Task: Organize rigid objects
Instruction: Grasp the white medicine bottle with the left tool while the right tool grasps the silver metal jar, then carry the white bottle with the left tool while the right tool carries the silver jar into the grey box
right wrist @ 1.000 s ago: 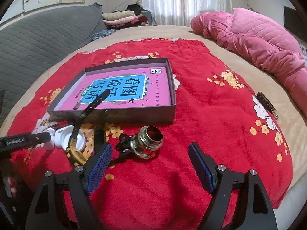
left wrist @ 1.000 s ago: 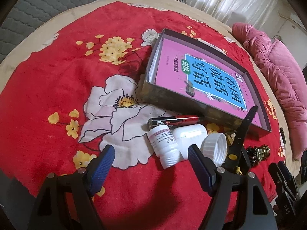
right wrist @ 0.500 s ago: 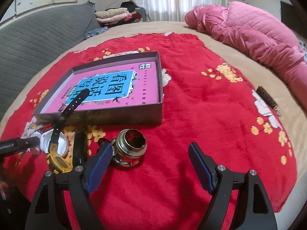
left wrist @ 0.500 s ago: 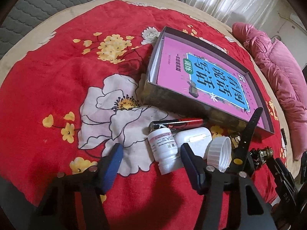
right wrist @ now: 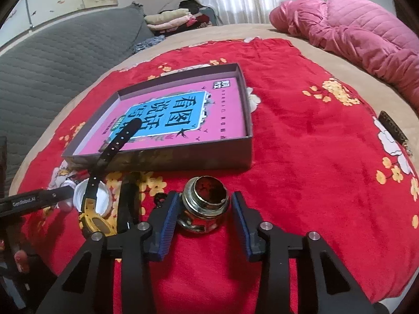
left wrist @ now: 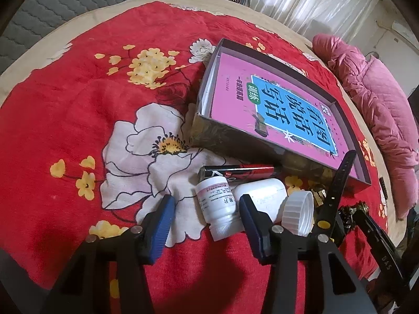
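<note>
A white pill bottle (left wrist: 217,206) lies on the red flowered blanket (left wrist: 65,120), between the fingers of my left gripper (left wrist: 206,199). Its jaws are closing, with gaps still showing beside the bottle. Next to the bottle lie a white case (left wrist: 264,196), a ribbed white cap (left wrist: 298,216) and a red-black tube (left wrist: 235,171). My right gripper (right wrist: 204,195) straddles a small tarnished metal jar (right wrist: 205,201). Its jaws are closing too, with the left pad at the jar's side and a slit on the right. A yellow watch (right wrist: 94,217) rests its black strap on the box.
A shallow grey box (right wrist: 183,157) holding a pink book (right wrist: 183,115) sits just beyond the objects. A pink quilted coat (right wrist: 366,34) lies at the bed's far right, with a grey sofa (right wrist: 52,62) to the left. A dark patterned strip (right wrist: 392,128) lies at the blanket's right edge.
Both pairs of jaws have narrowed. The right gripper has come forward and down, so the metal jar now sits between its fingers. The left gripper has edged closer around the pill bottle.
</note>
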The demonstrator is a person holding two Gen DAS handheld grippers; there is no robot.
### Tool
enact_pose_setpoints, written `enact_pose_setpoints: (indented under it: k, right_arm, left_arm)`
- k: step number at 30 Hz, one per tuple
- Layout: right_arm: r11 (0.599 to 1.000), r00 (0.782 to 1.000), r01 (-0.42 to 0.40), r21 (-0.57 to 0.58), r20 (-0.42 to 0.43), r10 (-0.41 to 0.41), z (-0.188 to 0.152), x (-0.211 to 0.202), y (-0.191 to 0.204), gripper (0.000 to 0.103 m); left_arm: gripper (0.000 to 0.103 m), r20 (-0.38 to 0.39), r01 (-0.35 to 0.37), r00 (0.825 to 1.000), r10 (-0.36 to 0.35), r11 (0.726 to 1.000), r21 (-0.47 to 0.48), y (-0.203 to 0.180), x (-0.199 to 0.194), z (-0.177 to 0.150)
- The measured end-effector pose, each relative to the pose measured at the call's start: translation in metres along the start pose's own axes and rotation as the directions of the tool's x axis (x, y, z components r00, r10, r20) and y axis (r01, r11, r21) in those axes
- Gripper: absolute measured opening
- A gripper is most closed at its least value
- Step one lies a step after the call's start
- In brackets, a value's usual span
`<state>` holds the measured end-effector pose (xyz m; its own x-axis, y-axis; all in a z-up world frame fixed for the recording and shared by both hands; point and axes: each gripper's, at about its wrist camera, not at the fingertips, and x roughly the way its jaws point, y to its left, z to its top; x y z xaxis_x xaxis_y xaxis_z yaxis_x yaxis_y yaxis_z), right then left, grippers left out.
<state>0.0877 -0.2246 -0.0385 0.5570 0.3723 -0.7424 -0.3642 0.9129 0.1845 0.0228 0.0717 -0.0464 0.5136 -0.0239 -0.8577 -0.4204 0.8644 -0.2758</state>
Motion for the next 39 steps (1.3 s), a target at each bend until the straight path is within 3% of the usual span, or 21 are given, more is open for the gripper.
enact_pose_setpoints:
  k: [12, 17, 27, 39]
  right_arm:
    - [0.999, 0.999, -0.051, 0.013, -0.011, 0.051, 0.002, 0.012, -0.004, 0.038]
    - [0.998, 0.998, -0.055, 0.018, 0.002, 0.055, 0.002, 0.010, -0.006, 0.038]
    - [1.000, 0.999, -0.020, 0.014, 0.028, 0.020, 0.004, 0.003, -0.008, 0.038]
    - [0.999, 0.995, 0.005, -0.042, 0.099, -0.001, 0.009, -0.015, 0.001, 0.038]
  left_arm:
    - [0.045, 0.003, 0.025, 1.000, -0.025, 1.000, -0.008, 0.004, 0.003, -0.002]
    - [0.028, -0.016, 0.020, 1.000, -0.020, 1.000, 0.005, 0.004, 0.007, -0.001]
    - [0.027, 0.000, 0.025, 1.000, -0.025, 0.999, 0.023, 0.003, 0.002, -0.003]
    - [0.027, 0.071, 0.026, 0.997, -0.034, 0.994, 0.110, -0.009, -0.028, -0.010]
